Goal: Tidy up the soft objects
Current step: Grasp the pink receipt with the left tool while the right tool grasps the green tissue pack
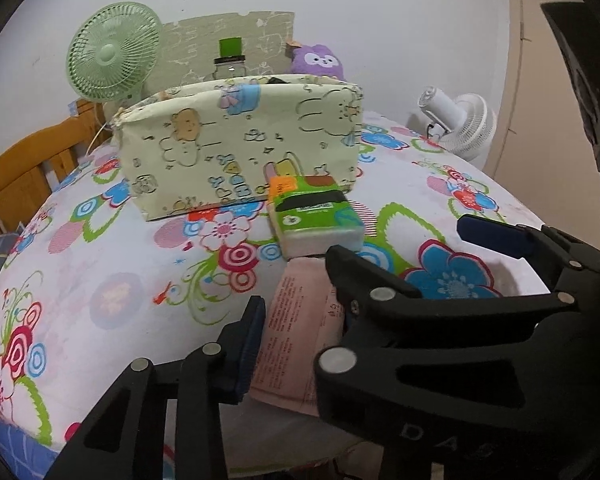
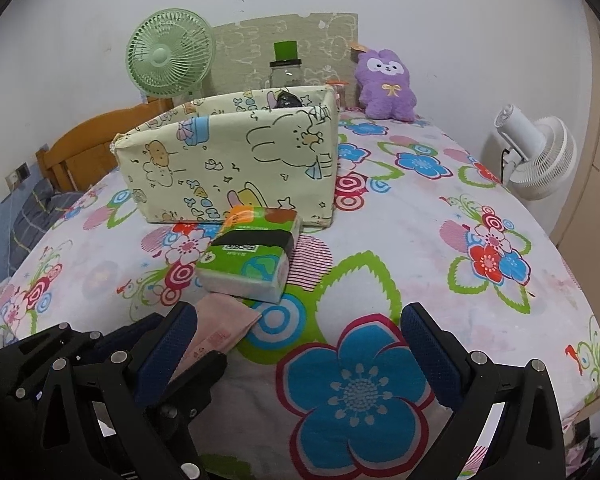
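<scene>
A green tissue pack lies on the floral table in front of a pale cartoon-print fabric box. A flat pink packet lies just in front of the tissues. My left gripper straddles the pink packet, its blue pads close to it on both sides; its right finger is hidden behind the right gripper. My right gripper is open and empty over the cloth, right of the packet. A purple plush sits behind the box.
A green fan and a jar with a green lid stand behind the box. A white fan stands at the right edge. A wooden bed frame is at the left. A dark item lies inside the box.
</scene>
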`<action>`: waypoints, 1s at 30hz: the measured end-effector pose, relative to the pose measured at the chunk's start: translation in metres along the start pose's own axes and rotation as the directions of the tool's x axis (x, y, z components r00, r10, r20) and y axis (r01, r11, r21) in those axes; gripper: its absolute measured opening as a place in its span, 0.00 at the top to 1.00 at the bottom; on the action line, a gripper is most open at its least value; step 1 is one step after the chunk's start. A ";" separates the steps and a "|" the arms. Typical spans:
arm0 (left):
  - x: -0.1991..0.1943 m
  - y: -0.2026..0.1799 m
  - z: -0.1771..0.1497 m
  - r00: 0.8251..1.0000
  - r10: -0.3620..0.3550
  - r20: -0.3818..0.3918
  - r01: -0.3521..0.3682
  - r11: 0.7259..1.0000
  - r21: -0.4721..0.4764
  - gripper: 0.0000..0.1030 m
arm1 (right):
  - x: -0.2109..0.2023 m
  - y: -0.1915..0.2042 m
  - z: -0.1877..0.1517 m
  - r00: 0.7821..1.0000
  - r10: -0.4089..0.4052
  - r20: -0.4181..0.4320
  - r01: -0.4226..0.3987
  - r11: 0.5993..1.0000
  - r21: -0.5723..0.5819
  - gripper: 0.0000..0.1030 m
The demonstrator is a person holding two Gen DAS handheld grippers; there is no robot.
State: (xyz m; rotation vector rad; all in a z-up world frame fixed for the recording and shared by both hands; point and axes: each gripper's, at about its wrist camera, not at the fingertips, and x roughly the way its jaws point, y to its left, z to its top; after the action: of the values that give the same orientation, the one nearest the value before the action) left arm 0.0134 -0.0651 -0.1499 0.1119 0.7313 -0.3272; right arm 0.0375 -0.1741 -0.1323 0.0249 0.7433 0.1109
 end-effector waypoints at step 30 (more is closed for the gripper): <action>0.014 0.065 0.026 0.986 0.166 -0.005 -0.165 0.975 -0.146 0.60 | 0.046 0.025 0.032 0.996 0.020 -0.086 -0.014 0.998 0.067 0.00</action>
State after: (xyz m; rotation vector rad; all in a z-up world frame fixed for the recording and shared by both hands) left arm 0.0612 -0.0133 -0.1409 0.0322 0.7309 -0.1139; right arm 0.0906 -0.1432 -0.1376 0.0897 0.8336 0.1040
